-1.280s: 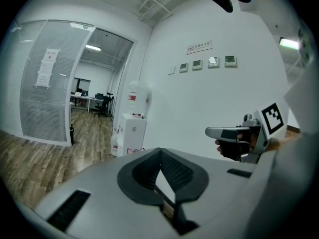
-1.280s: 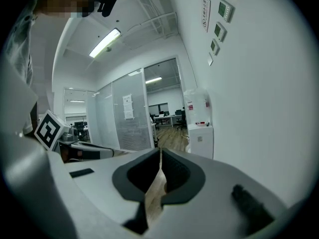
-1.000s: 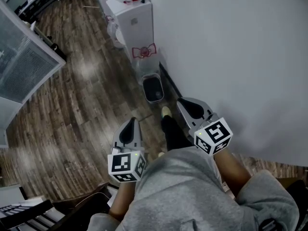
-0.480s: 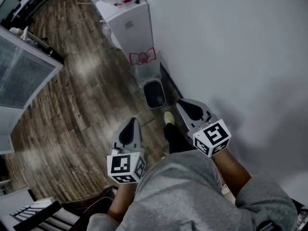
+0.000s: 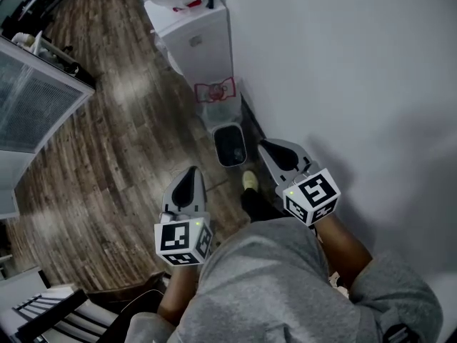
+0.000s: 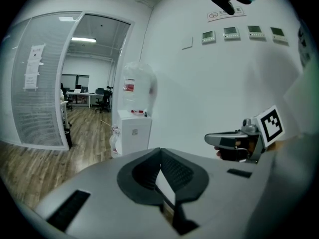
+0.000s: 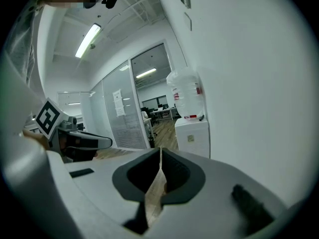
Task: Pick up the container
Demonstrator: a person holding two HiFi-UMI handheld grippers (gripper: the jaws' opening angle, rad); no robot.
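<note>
While nothing is within reach, you hold your left gripper pressed together and empty, aimed toward the container, apparently the dark bin on the floor between water dispenser and feet, with your right gripper likewise closed on nothing

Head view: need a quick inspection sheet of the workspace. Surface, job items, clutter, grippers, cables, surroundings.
Surface: dark wood floor.
Job's things: small dark bin on the floor by the wall, beside the water dispenser; likely the container, not held.
Clutter: nothing seen.
Grippers: left gripper and right gripper both have jaws shut, nothing between them.
Cables: nothing seen.
Surroundings: white wall on the right, glass partition on the left.
</note>
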